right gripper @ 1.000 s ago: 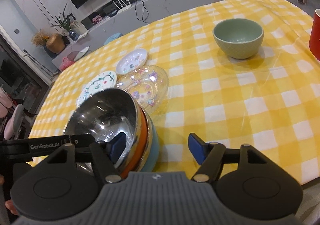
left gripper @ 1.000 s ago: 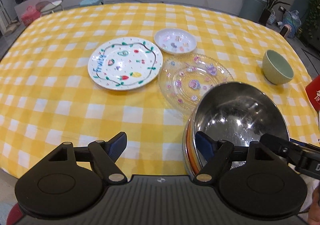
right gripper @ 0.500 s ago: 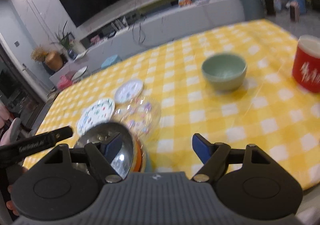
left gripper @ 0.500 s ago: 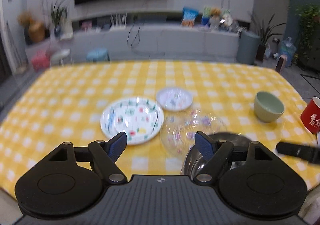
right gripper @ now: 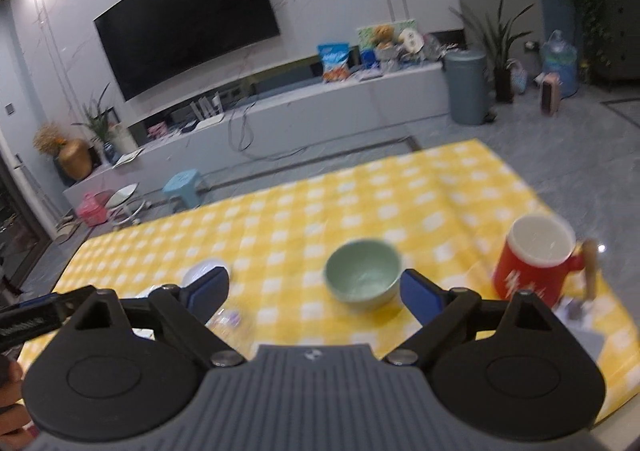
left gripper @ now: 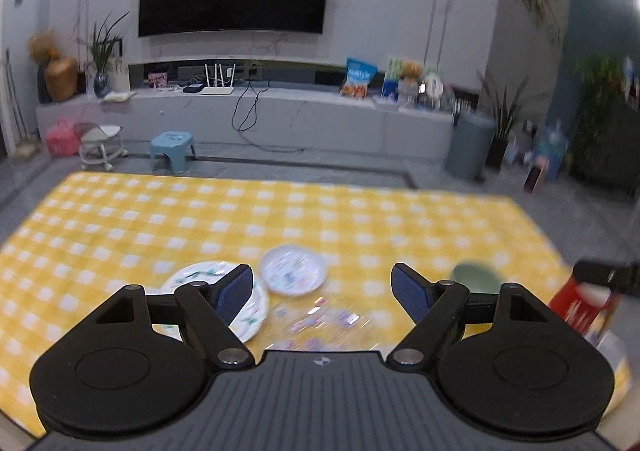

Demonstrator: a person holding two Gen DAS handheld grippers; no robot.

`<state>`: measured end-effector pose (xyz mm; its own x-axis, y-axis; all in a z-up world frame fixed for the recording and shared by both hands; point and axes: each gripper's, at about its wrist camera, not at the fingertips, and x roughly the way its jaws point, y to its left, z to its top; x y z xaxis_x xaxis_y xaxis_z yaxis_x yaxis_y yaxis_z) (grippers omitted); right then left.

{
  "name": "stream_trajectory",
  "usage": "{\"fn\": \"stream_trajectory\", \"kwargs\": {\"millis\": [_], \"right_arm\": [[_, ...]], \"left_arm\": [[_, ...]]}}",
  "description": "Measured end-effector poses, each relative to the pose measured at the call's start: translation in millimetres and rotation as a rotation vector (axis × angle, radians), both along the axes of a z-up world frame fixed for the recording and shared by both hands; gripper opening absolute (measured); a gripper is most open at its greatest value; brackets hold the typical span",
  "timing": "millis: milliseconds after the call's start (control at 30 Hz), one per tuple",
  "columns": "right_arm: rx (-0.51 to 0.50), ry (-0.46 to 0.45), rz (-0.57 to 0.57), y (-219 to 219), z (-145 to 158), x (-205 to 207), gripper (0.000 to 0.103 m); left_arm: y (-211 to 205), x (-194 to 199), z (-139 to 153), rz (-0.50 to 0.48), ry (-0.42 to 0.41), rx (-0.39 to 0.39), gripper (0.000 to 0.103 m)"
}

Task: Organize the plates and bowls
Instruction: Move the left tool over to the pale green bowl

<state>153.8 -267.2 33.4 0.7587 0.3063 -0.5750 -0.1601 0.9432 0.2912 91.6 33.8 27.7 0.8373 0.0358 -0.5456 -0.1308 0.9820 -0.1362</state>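
Yellow-checked tabletop [left gripper: 120,219] now fills only the lower half of both my views; a second ago I looked down on it, and the steel bowl stack has dropped out of sight. My left tool [left gripper: 322,293] and right tool [right gripper: 314,291] are both spread open, holding nothing, raised above the near edge. Painted plate [left gripper: 192,277], small floral plate [left gripper: 292,275] and clear glass plate [left gripper: 320,321] cluster near the middle. Green bowl [right gripper: 362,273] sits toward the right edge, apart from the red mug [right gripper: 528,263]. Bare cloth reaches the far edge.
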Motion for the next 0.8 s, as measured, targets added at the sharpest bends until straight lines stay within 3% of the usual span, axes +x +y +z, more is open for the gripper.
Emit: {"fn": "stream_trajectory", "kwargs": {"millis": [100, 300, 400, 500, 700, 800], "right_arm": [[-0.016, -0.006, -0.022, -10, 8, 13, 0.098], [-0.031, 0.015, -0.057, -19, 4, 42, 0.100], [-0.061, 0.105, -0.040, -14, -13, 65, 0.100], [-0.077, 0.136, -0.061, -9, -37, 82, 0.100], [-0.004, 0.201, -0.099, -11, -86, 103, 0.097], [0.011, 0.228, -0.135, -14, -103, 112, 0.083]], "left_arm": [[-1, 9, 7, -0.052, -0.034, -0.074, 0.092], [-23, 42, 4, -0.115, -0.036, -0.001, 0.092], [-35, 70, -10, -0.245, 0.061, -0.009, 0.092], [-40, 99, -27, -0.261, 0.141, -0.040, 0.091], [-52, 152, -62, -0.345, 0.302, -0.045, 0.086], [-63, 162, -72, -0.439, 0.304, -0.009, 0.083]]}}
